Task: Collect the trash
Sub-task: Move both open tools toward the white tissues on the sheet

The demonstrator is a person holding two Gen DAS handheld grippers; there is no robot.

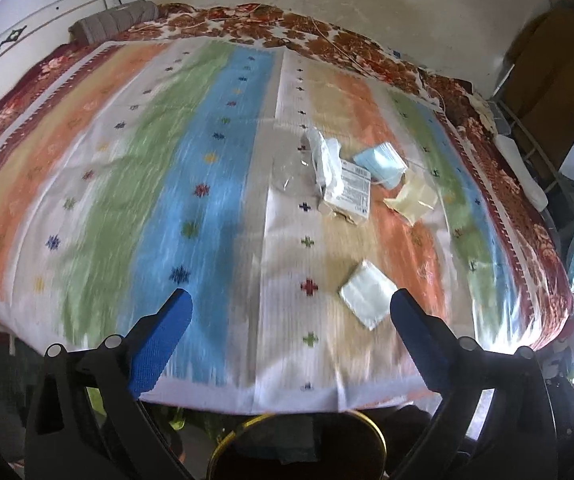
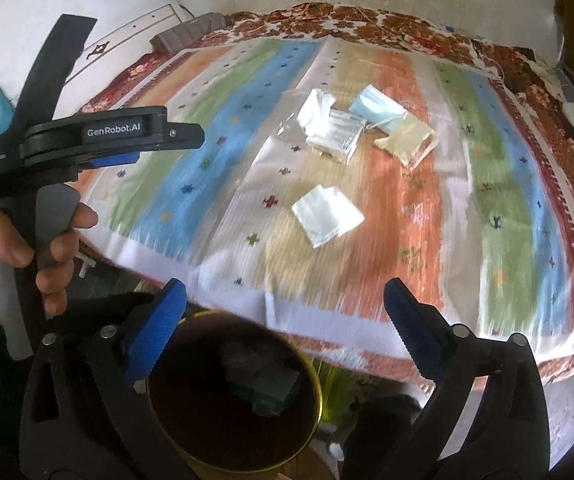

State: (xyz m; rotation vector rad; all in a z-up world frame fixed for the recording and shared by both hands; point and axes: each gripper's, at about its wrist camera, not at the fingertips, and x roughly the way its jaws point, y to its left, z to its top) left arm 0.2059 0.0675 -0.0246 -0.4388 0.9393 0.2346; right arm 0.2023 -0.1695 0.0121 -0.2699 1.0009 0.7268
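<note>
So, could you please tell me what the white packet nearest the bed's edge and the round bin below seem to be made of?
The white packet looks like thin glossy plastic film: it shines and looks slightly see-through, though blur leaves it open. The bin seems to be metal, judging by its shiny gold rim; its dark inside tells little.

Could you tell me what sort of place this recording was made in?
Most likely a bedroom in a home. A bed with a striped cover fills both views, a rolled grey bolster or pillow lies at its far end, and a white panelled headboard stands behind it against a plain wall.
</note>
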